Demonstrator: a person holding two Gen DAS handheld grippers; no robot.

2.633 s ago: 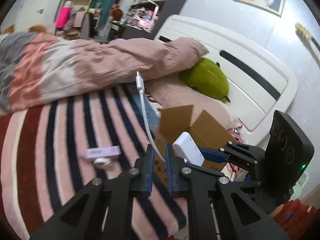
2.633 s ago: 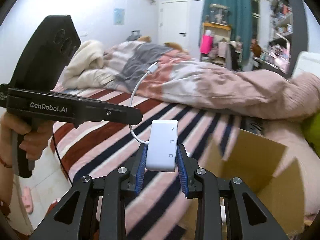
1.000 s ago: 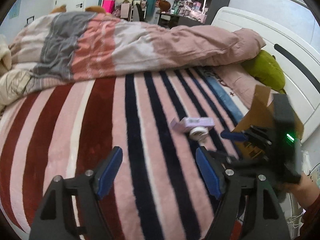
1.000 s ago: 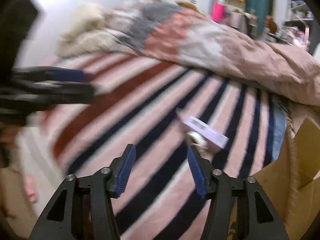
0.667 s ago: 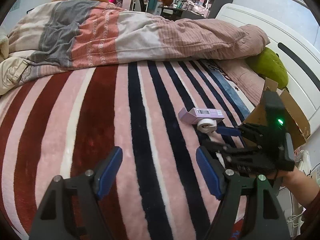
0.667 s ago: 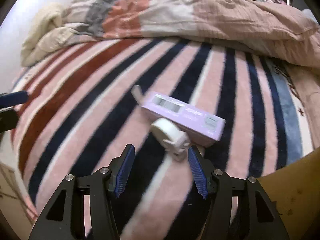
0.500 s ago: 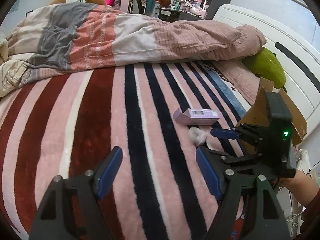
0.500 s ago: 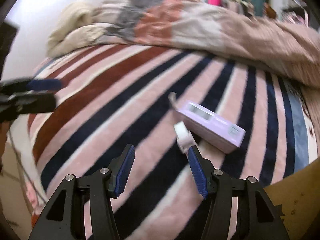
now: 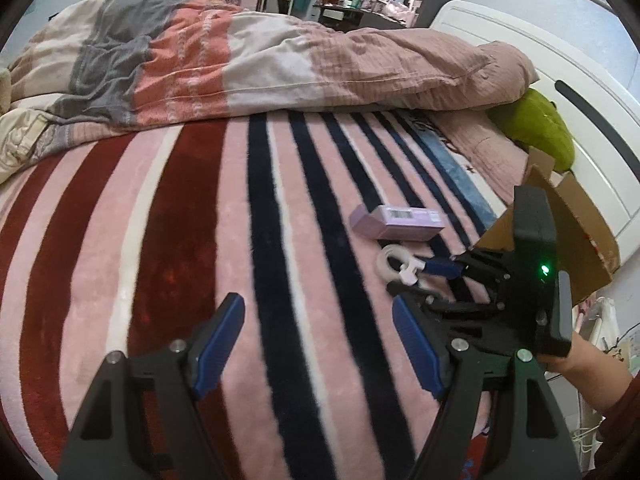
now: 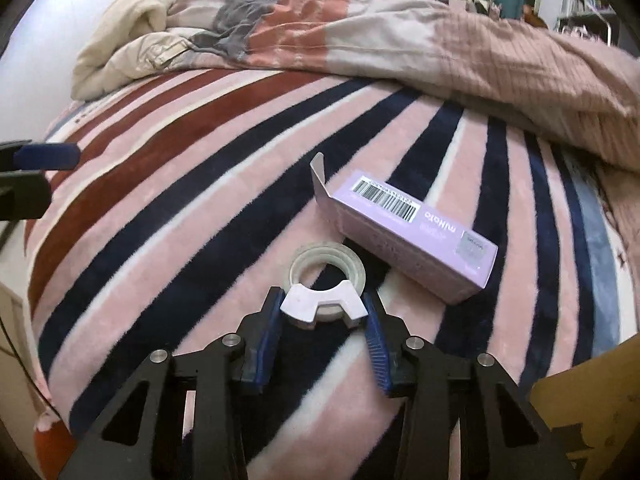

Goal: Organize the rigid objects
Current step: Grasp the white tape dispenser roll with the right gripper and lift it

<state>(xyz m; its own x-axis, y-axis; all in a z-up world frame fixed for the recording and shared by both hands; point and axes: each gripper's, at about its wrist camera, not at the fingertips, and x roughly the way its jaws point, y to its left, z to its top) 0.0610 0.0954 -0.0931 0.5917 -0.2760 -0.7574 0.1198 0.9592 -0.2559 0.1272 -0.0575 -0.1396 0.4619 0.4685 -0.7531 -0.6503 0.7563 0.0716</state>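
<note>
Fingers point(image 10: 267, 332) of the right gripper point(image 10: 323, 330) have just been closing, and they now squeeze the white holder on the tape roll point(image 10: 327, 276) from both sides. You can see the blue pads touch the holder's two ends. The tape roll lies flat on the striped blanket point(image 10: 168, 216) of the bed, on a pink stripe next to a dark one.

Just past the tape, up and to the right, lies a purple box point(image 10: 408, 226). It is close beside the tape, and I cannot tell if they touch. One end flap of the box stands open, and a bar code shows on its top.

Seen from the left wrist, the left gripper point(image 9: 316, 344) hangs over the blanket with its fingers point(image 9: 218, 340) wide apart and nothing between them. From this side the right gripper point(image 9: 404, 276) shows low on the right, with a little green light on its black body and a hand point(image 9: 576, 360) behind it. The tape roll point(image 9: 394, 266) sits at its tip, and the purple box point(image 9: 396, 222) lies just beyond.

A brown cardboard box point(image 9: 576, 232) stands at the right edge of the bed. Farther back a green soft toy point(image 9: 536, 128) rests near the white headboard point(image 9: 520, 56). A rumpled quilt point(image 9: 256, 60) in pink, grey and cream lies across the far side of the bed.
</note>
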